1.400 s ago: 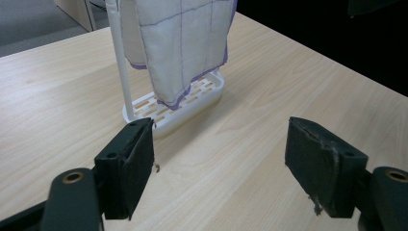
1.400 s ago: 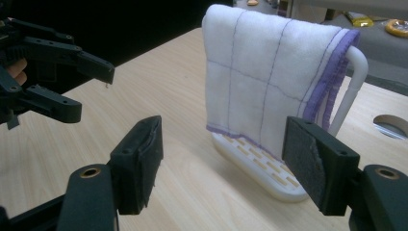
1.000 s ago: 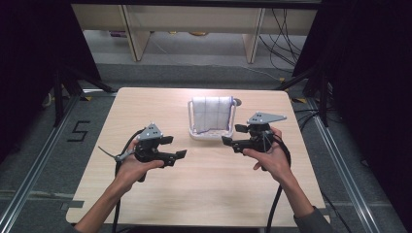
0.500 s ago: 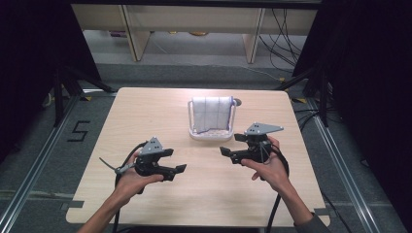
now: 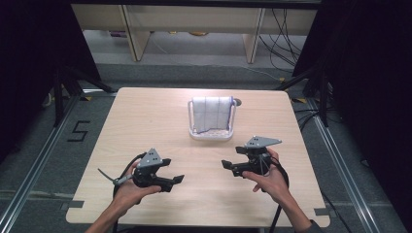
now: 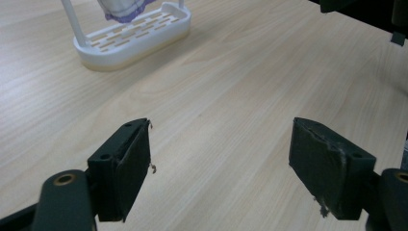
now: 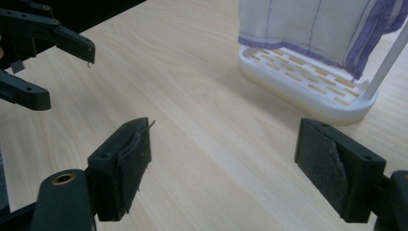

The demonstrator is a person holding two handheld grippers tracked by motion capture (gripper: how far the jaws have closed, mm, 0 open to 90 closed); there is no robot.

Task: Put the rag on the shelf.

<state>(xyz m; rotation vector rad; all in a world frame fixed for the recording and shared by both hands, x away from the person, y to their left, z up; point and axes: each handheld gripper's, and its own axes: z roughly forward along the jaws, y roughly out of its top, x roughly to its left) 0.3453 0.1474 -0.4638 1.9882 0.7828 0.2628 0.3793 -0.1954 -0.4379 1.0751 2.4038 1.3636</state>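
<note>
I have the wooden table [image 5: 145,116] across the middle of the high view, and standing on it just above centre is the white rack [image 5: 210,134] with the cloth [image 5: 211,112] draped over its top rail — white, with a purple edge. That cloth is the thing in play, and it hangs neatly, touched by nothing.

Down in the lower half of the frame sit both my tools. The left gripper [image 5: 176,180] is at lower left, low over the bare wood, its jaws standing wide with nothing between them. In the left gripper view the two pads frame empty tabletop, and the rack [image 6: 132,38] sits in the upper left corner, well apart. The right gripper [image 5: 226,164] is at lower right, nearer the rack but not at it. Its jaws have just been opening and now stand wide, empty, with plain wood between the pads. In the right gripper view the cloth [image 7: 312,29] fills the upper right and the rack's slotted base [image 7: 308,86] lies under it.

My read: the cloth is hung and both tools are clear of it — either a rest or the start of an approach. If I go for the cloth next, the right one has the shorter reach. It must rise to the hanging hem and pinch fabric only, not the rail.
</note>
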